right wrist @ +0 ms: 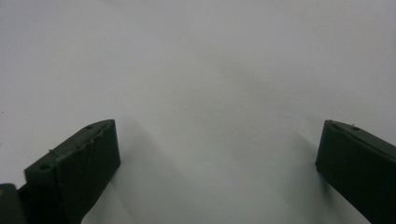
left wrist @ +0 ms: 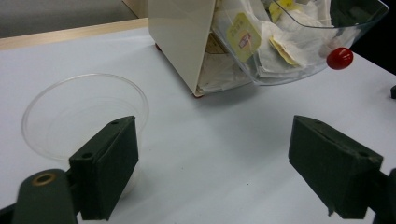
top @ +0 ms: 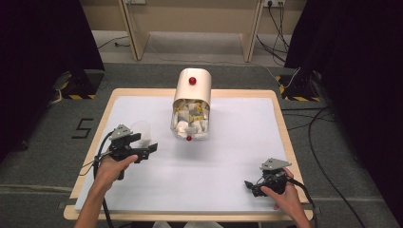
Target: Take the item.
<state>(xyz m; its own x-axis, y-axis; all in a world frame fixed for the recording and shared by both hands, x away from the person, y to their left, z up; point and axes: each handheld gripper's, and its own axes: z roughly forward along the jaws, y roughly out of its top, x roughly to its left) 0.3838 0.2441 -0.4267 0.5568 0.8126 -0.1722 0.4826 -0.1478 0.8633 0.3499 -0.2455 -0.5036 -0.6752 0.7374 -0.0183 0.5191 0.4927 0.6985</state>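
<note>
Clear plastic cup (left wrist: 84, 112), cream dispenser (top: 192, 90) with red knob (top: 192, 80), white table cover (top: 214, 180), black fingers (left wrist: 105, 172)

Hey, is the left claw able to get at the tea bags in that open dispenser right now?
Probably yes. The left claw stands open and empty, the clear drawer is tipped open with tea bags exposed, and only bare table lies between; the plastic cup sits aside.

clear cup (left wrist: 84, 112) partly hidden behind jaw, dispenser (left wrist: 187, 42) top cut off
</note>
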